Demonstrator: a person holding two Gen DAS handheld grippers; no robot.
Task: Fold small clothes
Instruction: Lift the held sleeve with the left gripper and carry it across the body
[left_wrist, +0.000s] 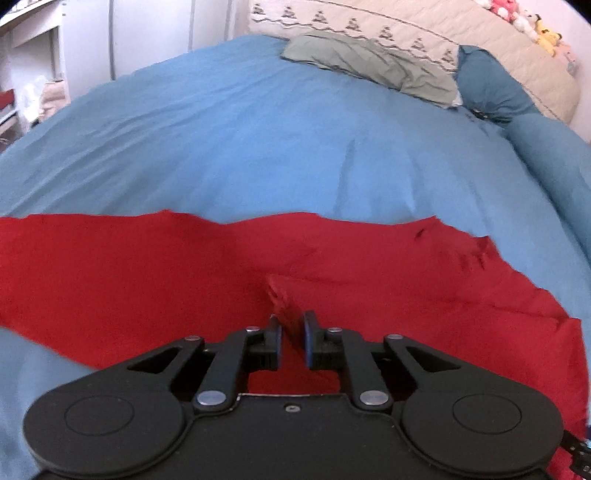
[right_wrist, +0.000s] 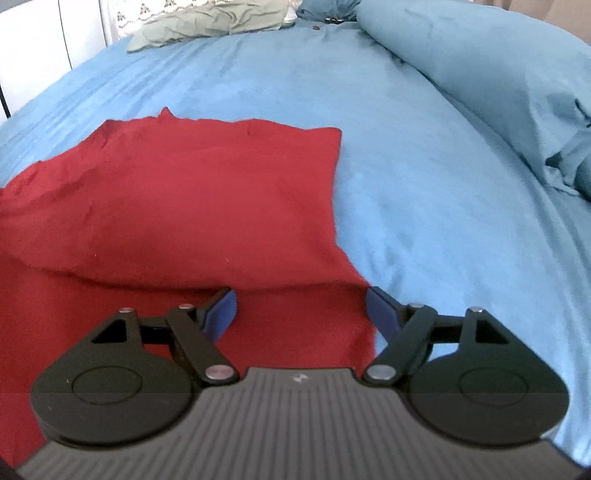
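Left hand-held gripper (left_wrist: 292, 325), pitched downward, stands narrow around a ridge of red garment (left_wrist: 147, 266) at 12 o'clock; right hand-held gripper (right_wrist: 301, 301) gapes wide, empty.

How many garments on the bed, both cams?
2: red garment spread under both wrist cameras; crumpled grey-green garment far off, beside the pillows. More may lie out of frame.

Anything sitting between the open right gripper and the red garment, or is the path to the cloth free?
Nothing visible blocks it. The right gripper hangs open directly over the red garment, which lies on the blue bedcover. The grey-green cloth and the rolled blue bedding lie far off, clear of the path.
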